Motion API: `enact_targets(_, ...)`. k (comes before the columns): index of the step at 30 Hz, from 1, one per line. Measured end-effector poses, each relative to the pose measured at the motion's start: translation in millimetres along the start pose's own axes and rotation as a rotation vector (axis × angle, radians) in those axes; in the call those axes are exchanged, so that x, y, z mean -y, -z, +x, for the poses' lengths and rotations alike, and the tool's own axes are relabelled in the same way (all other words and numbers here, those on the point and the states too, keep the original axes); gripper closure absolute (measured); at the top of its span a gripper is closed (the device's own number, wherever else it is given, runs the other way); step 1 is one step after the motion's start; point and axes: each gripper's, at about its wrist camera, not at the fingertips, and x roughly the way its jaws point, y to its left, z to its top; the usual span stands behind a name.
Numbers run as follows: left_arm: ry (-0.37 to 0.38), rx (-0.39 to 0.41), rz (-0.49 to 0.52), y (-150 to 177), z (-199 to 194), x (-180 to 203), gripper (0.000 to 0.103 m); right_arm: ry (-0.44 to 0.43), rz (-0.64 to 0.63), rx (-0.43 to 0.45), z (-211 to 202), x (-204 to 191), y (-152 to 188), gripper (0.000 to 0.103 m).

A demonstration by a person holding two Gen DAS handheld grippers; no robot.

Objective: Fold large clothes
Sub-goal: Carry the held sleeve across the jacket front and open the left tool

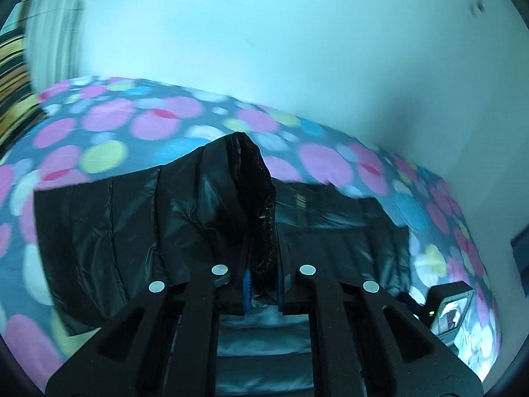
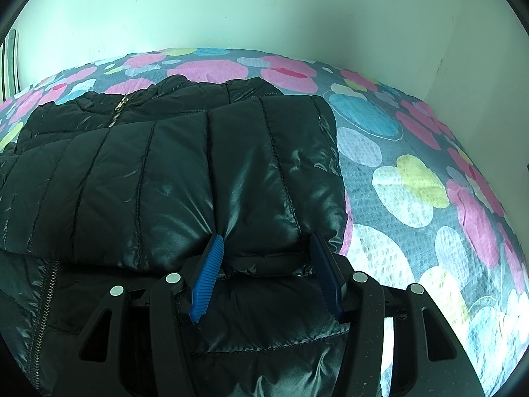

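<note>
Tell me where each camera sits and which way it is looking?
Left wrist view: sits on the left gripper, looking along its fingers over the bed toward the wall; the fingers pinch a dark fold of the jacket.
Right wrist view: sits on the right gripper, looking down on the jacket; its blue fingers stand apart, pressing the padding.
Both show the black jacket, the spotted bedspread and the wall.

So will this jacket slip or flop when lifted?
Probably both. The jacket has a glossy shell, so it may slide on itself. The part pinched in the left gripper droops limp. Its quilted padding puffs between the right gripper fingers, so folds may spring back.
</note>
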Motion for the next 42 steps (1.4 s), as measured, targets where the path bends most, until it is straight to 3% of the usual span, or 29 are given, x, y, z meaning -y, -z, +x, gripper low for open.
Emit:
enact_targets(5, 0.024, -0.063, 0.086, 9.7, 37.1, 54.8, 0.093, -0.009, 0.008, 0.002, -0.2, 1.8, 1.1, 0.049)
enact_targets(11, 0.036, -0.102, 0.16, 23.2, 62.2, 95.2, 0.093, -0.027, 0.022, 0.003, 1.0, 4.6, 1.4, 0.049)
enact_targets(28, 0.054, -0.184, 0.236, 43.8, 102.0, 135.1, 0.091, -0.046, 0.036, 0.004, 0.6, 7.5, 3.3, 0.048)
enact_targets(29, 0.054, -0.186, 0.233, 43.5, 101.7, 136.0, 0.089, -0.047, 0.037, 0.004, 0.8, 7.9, 3.2, 0.048)
enact_targets(31, 0.05, -0.171, 0.226, 41.1, 96.1, 136.7, 0.077, -0.049, 0.038, 0.005, 0.7, 7.5, 3.3, 0.048)
enact_targets(35, 0.028, -0.091, 0.231, 30.1, 70.0, 135.5, 0.036, -0.066, 0.054, 0.002, 0.9, 11.5, 3.7, 0.048)
enact_targets(39, 0.006, -0.023, 0.223, 18.7, 36.0, 119.4, 0.029, -0.058, 0.046, 0.003, 0.6, 9.8, 2.9, 0.048)
enact_targets(42, -0.068, 0.008, 0.211, 18.6, 16.3, 89.9, 0.027, -0.06, 0.048, 0.004, 0.3, 9.8, 2.9, 0.048)
